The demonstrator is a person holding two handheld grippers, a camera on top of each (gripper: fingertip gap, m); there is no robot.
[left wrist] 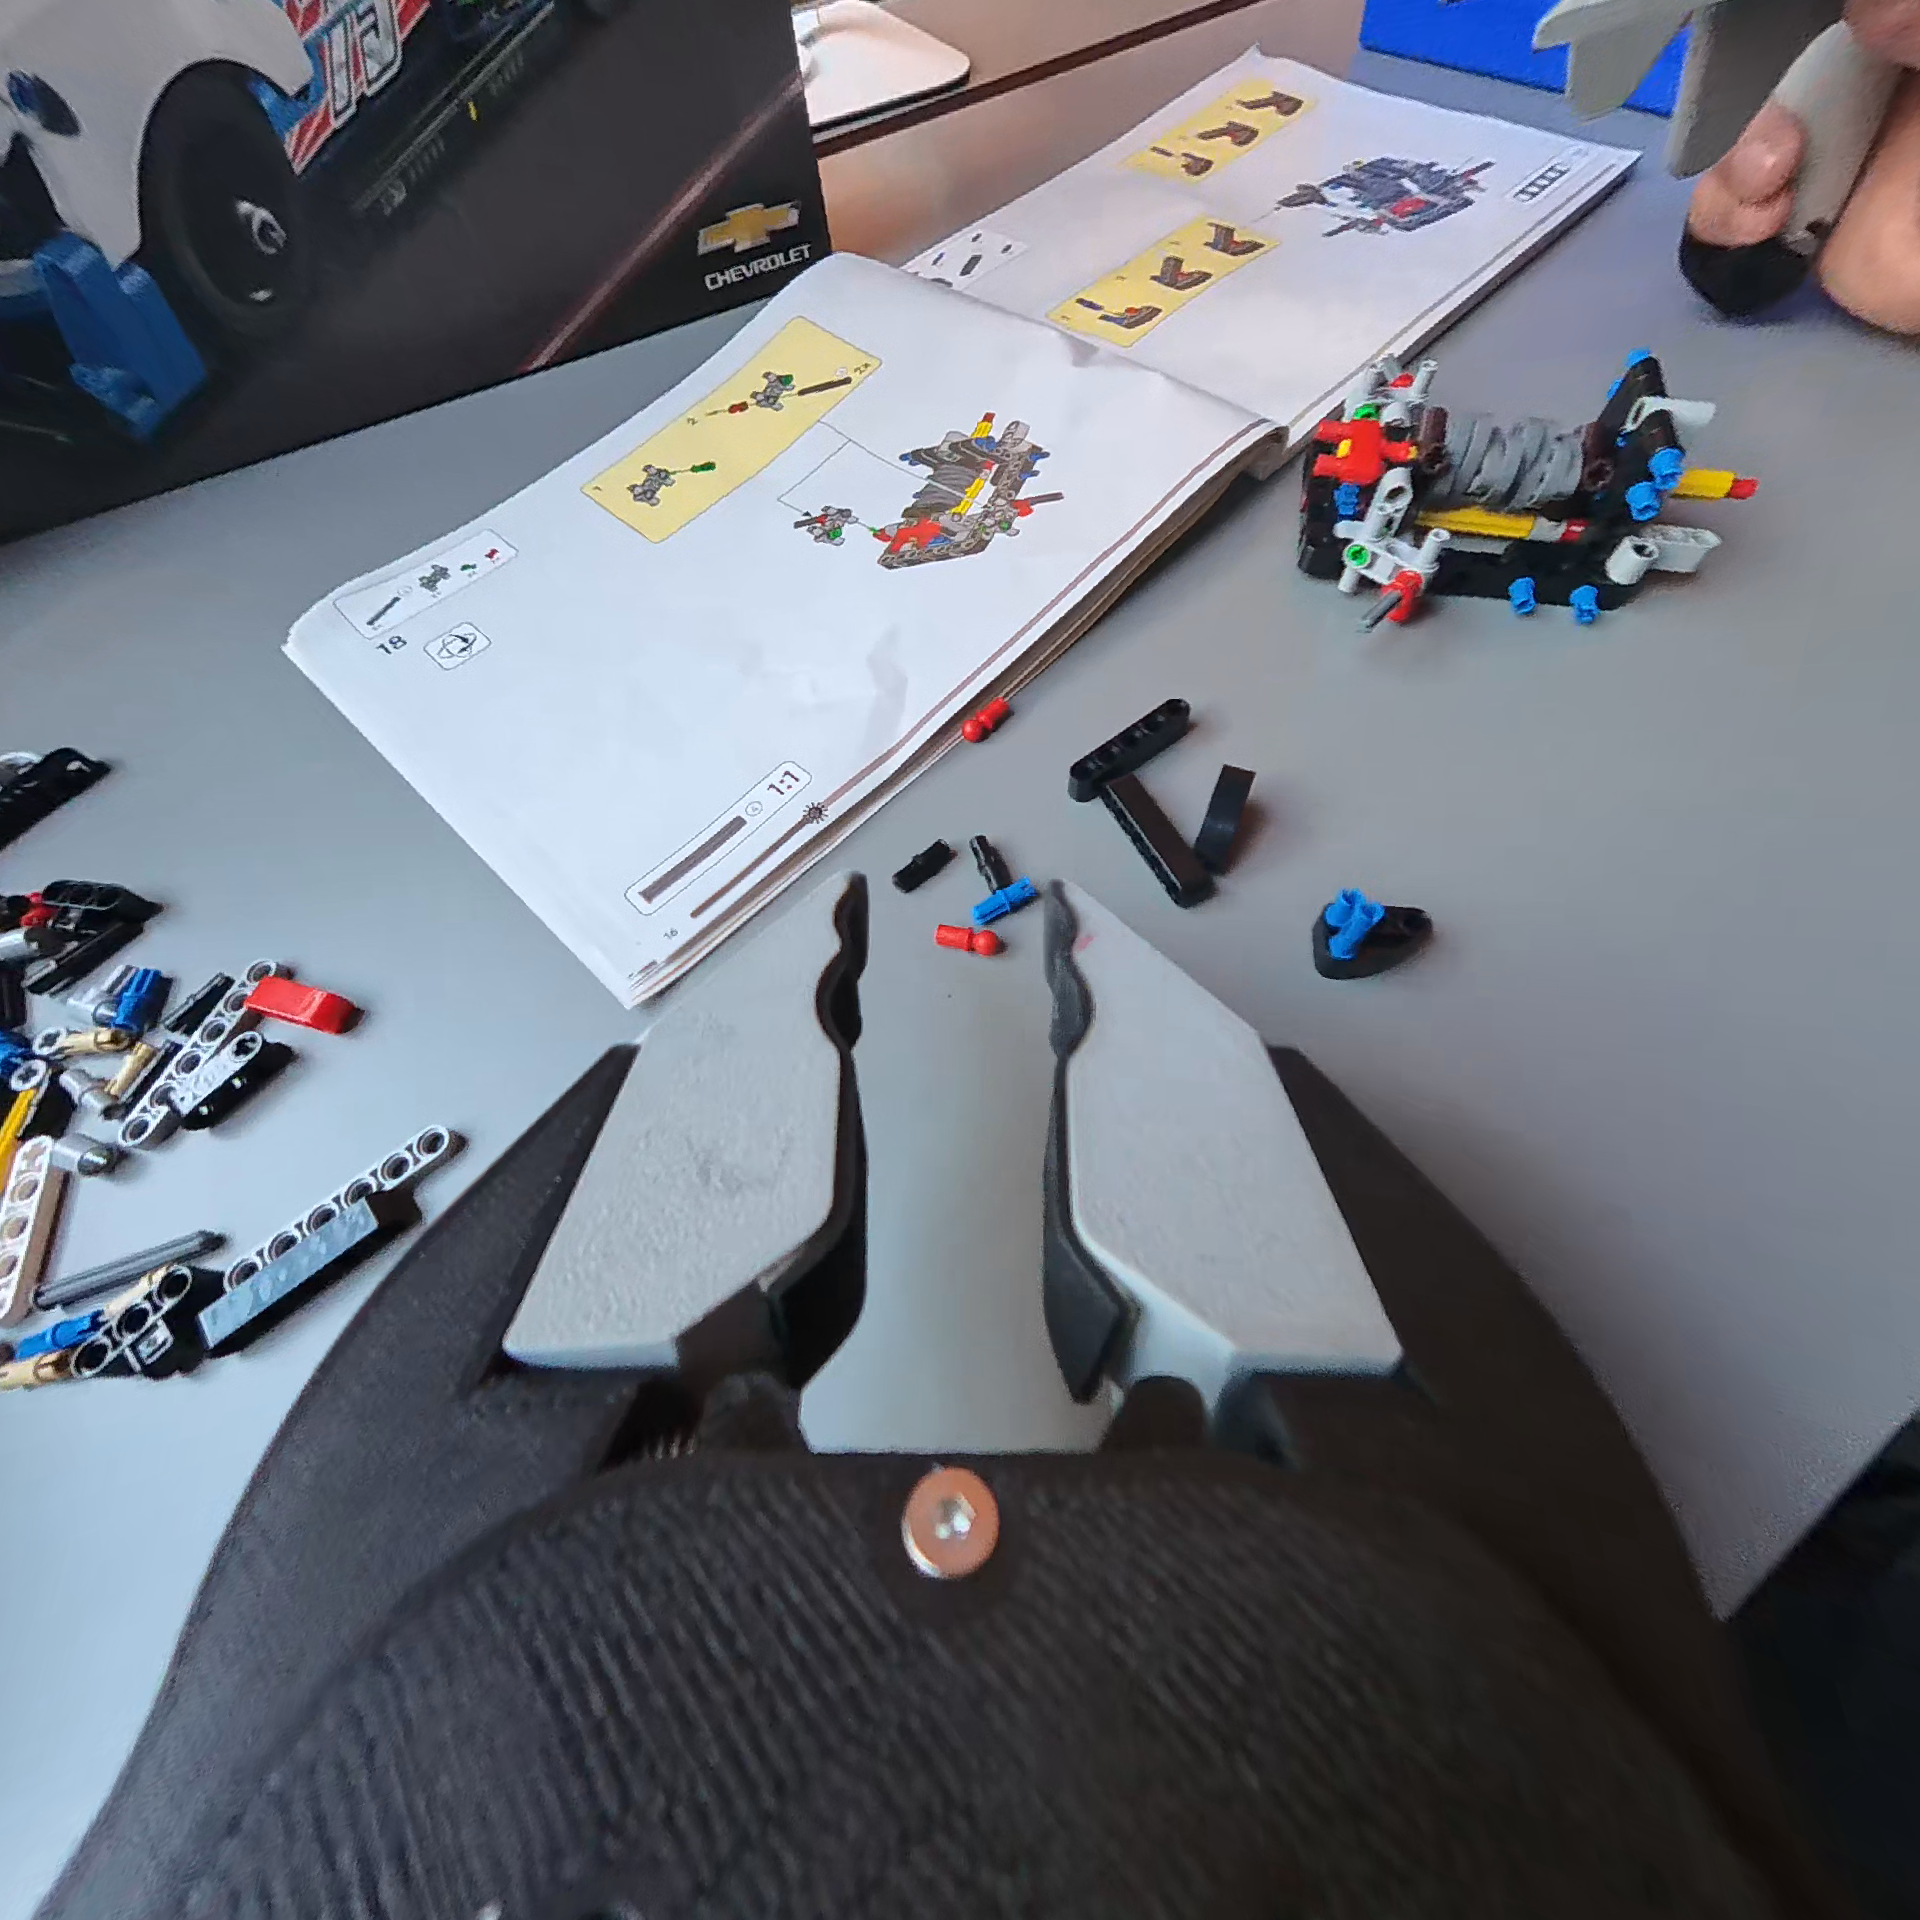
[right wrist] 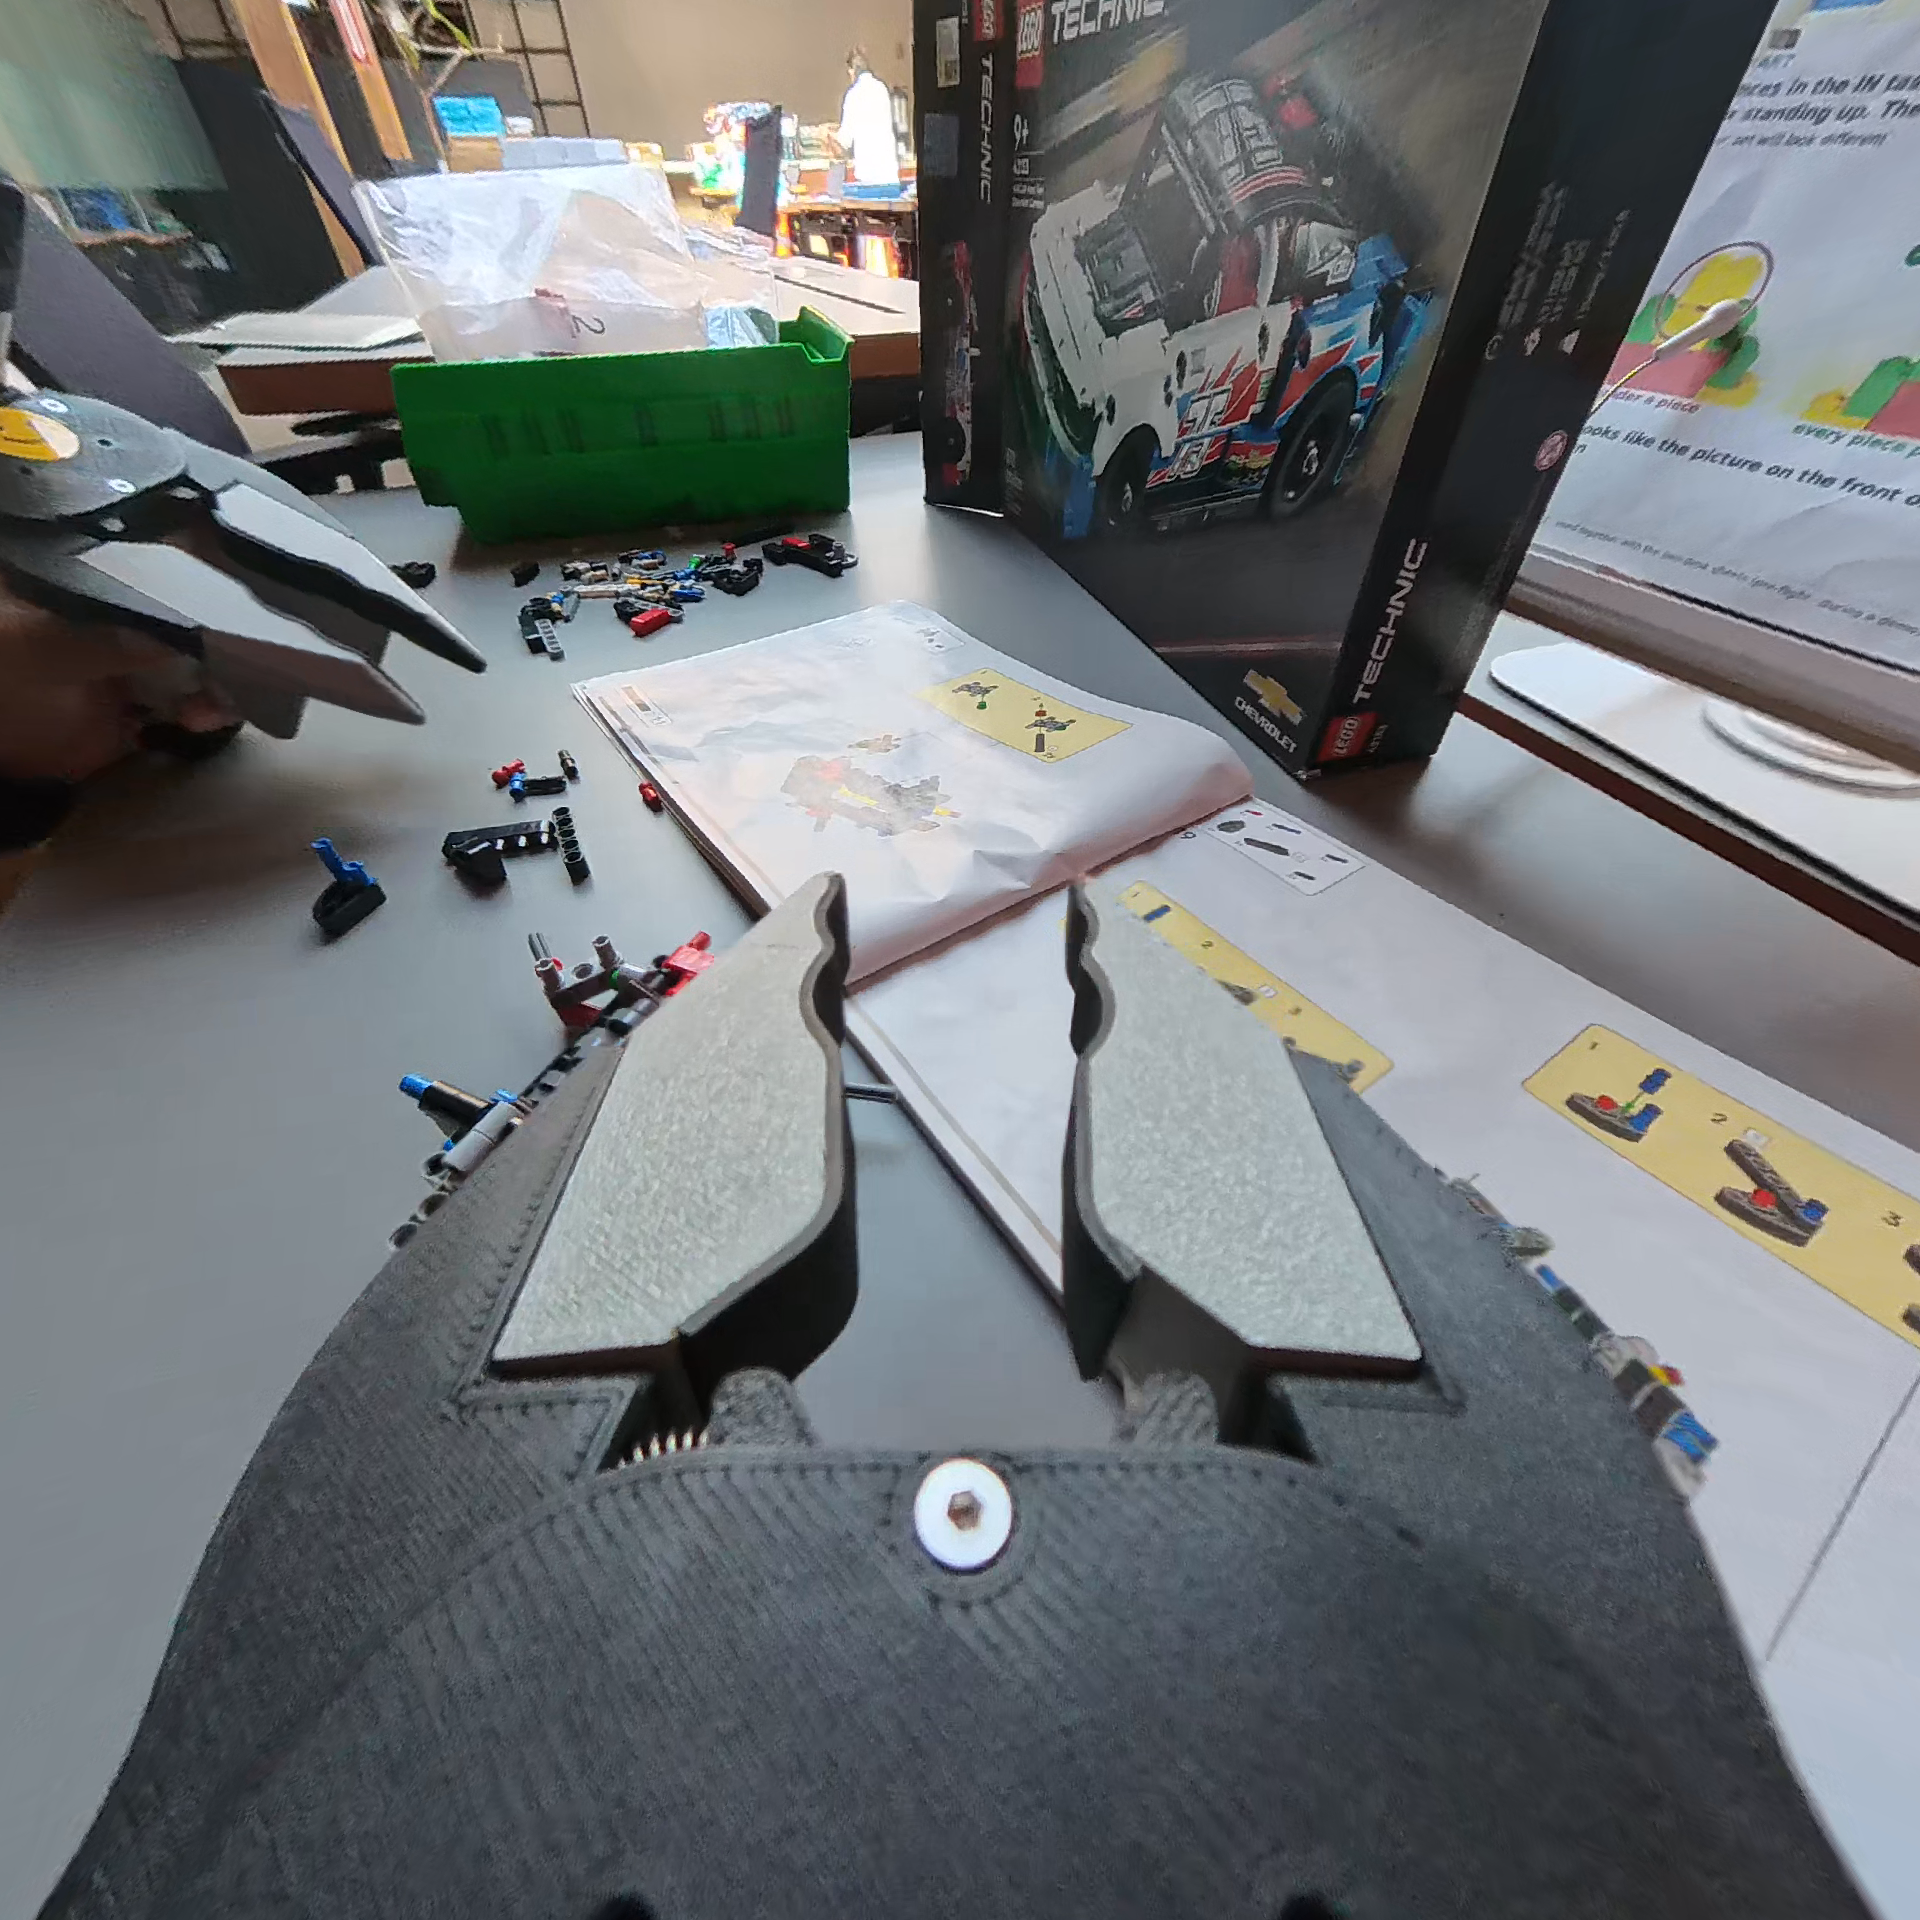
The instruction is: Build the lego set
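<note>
On the grey table (left wrist: 1558, 935), the half-built lego model (left wrist: 1496, 488) sits just right of the open instruction booklet (left wrist: 748, 540), with the tall set box (right wrist: 1247, 343) standing far behind and a green bin (right wrist: 623, 436) beyond the loose-parts heap (left wrist: 156, 1091). Between the left gripper (left wrist: 956, 904), jaws parted and empty, and the model lie scattered black beams (left wrist: 1153, 800), red and blue pins (left wrist: 987, 914) and a small black piece with blue pins (left wrist: 1366, 930). Over the booklet's near edge the right gripper (right wrist: 956, 904) hangs with jaws apart, holding nothing, its body hiding much of the model.
</note>
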